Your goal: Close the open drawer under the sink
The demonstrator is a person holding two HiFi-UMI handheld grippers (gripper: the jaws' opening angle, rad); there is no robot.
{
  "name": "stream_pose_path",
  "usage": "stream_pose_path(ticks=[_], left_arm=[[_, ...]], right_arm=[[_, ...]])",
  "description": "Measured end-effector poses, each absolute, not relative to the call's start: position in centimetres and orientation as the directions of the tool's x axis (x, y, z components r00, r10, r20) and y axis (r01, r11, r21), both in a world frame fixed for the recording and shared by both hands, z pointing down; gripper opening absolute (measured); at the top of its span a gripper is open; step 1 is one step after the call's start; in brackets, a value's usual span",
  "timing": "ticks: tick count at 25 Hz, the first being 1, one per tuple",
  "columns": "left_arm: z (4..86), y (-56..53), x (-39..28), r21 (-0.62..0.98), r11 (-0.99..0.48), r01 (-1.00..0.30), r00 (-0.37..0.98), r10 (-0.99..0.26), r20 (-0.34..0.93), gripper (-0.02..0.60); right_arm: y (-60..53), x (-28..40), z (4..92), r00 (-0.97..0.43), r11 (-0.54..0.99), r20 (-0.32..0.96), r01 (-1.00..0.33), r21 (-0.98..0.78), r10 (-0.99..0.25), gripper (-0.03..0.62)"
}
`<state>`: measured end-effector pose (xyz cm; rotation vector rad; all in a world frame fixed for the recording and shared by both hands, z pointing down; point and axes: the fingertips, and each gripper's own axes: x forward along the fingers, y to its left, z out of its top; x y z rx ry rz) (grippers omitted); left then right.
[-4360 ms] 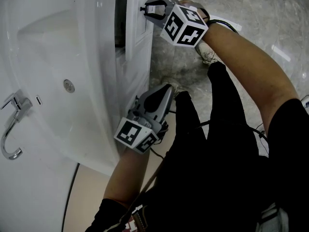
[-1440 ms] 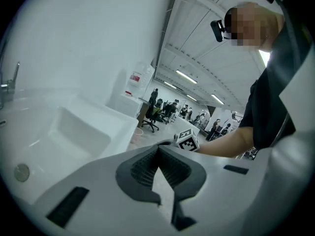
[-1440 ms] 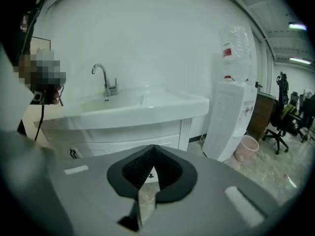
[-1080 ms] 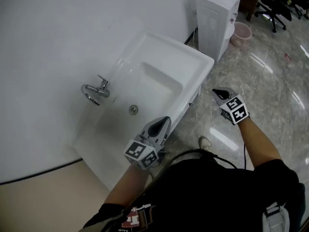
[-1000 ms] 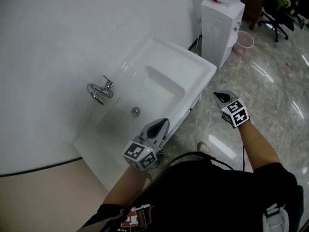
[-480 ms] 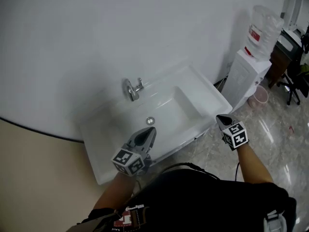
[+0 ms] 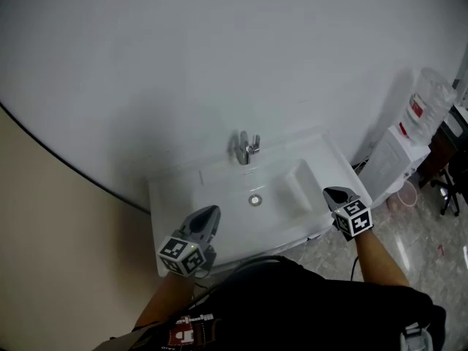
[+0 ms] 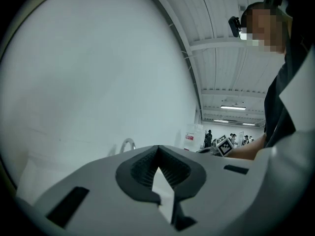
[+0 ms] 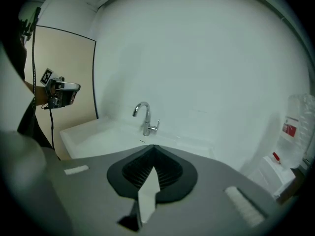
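Sink edge lies clear between left claw and right claw.

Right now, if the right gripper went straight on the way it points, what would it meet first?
Probably the white sink, near the foot of the faucet; nothing stands in between. Depth is unclear, so it could be the faucet itself.
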<state>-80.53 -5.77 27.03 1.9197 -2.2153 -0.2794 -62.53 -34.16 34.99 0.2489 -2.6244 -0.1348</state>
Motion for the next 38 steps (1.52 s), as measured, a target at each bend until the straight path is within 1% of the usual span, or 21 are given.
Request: stream_pose_path(ticks=[5, 8, 17, 22, 27, 33, 36, 38], left_arm=[[26.6, 0.2, -86.1, 0.265, 0.209, -0.941, -0.212, -0.977, 0.018, -0.002], [26.5, 2.8, -88.7, 0.258, 0.229, -0.939, -0.231, -0.973, 0.023, -0.002], [26.4, 8.9, -93.2, 0.258, 0.279, -0.925, -0.280, -0.959, 0.034, -0.002], [27.3, 11.0, -93.9, 0.278, 0.324, -0.904, -0.326, -0.944, 0.041, -0.002], [28.3, 10.6, -93.7, 0.296, 0.387, -0.873, -0.387, -0.920, 0.061, 0.000], [28.4, 7.6, -92.8, 0.323, 0.476, -0.818, -0.486, -0.872, 0.052, -0.002], [28.2, 5.0, -91.9, 0.352, 0.491, -0.797, -0.513, -0.857, 0.033, -0.002], [28.0, 3.2, -91.4, 0.379, 0.485, -0.788, -0.516, -0.856, 0.022, -0.002]], right_arm=[[-30.2, -67.7, 33.6, -0.877, 0.984, 0.451, -0.113, 0.136, -0.164, 0.000], [-28.0, -70.7, 33.2, -0.888, 0.987, 0.435, -0.103, 0.124, -0.148, 0.000], [-22.5, -76.6, 32.7, -0.905, 0.996, 0.419, -0.049, 0.079, -0.078, 0.001], [-21.1, -78.2, 32.9, -0.905, 0.997, 0.424, -0.001, 0.072, -0.032, 0.002], [-22.4, -79.5, 33.3, -0.905, 0.997, 0.423, 0.057, 0.044, 0.033, 0.000], [-25.6, -81.2, 32.9, -0.916, 0.985, 0.363, 0.156, -0.068, 0.170, 0.000], [-27.4, -81.4, 32.2, -0.914, 0.972, 0.333, 0.199, -0.127, 0.231, 0.000], [-28.7, -81.5, 31.8, -0.914, 0.966, 0.320, 0.209, -0.154, 0.249, 0.000]])
